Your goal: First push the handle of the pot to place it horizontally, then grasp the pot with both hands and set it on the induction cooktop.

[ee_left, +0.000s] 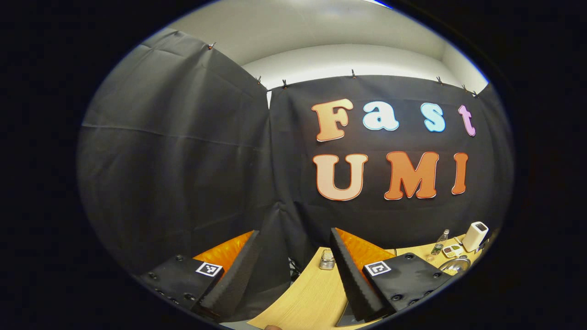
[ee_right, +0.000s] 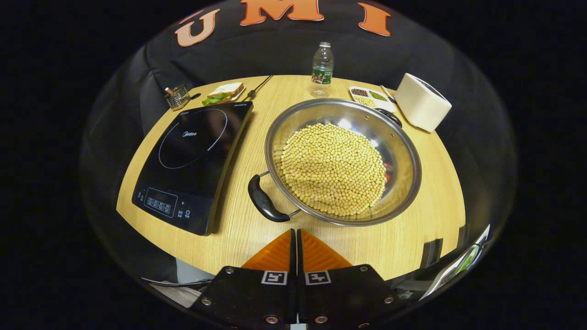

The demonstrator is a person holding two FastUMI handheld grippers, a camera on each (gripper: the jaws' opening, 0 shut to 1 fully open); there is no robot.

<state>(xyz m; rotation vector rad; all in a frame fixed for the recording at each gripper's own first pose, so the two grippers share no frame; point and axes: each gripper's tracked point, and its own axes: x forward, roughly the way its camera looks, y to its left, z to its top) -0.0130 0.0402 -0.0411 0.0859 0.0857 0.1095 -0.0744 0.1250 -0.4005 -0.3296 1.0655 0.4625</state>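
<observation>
- Jaws, right gripper [ee_right: 296, 238]: closed together, ridged inner faces meeting with barely a slit, nothing between them. Judged set this way to serve as a blunt pusher for the handle [ee_right: 265, 201], which lies just beyond the tips, apart from them.
- Jaws, left gripper [ee_left: 293, 243]: spread wide, empty, raised and aimed at the booth wall past the table's [ee_left: 312, 298] far-left edge. Judged idle, kept wide for the later two-handed lift.
- Handle: dark, smooth, curved grip on two wire struts, at the pot's near-left rim, angled toward the cooktop [ee_right: 192, 160]. Judged not yet horizontal; the push is the step in hand.
- Pot [ee_right: 399, 183]: wide, shallow, polished steel bowl, resting on the table right of the cooktop and near it. A second dark handle [ee_right: 390, 117] sits at the far-right rim.
- Beans [ee_right: 332, 167]: pale, round, heaped in the bowl; judged heavy and liable to shift or spill if tilted.
- Cooktop: flat glossy black slab, ring marking on top, controls at the near end, nothing on it.
- Table: pale wood grain, rounded edge.
- Far edge: clear plastic bottle [ee_right: 322, 68], white rounded box [ee_right: 422, 107], divided dish [ee_right: 369, 97], sandwich [ee_right: 224, 92], wire holder [ee_right: 176, 97].
</observation>
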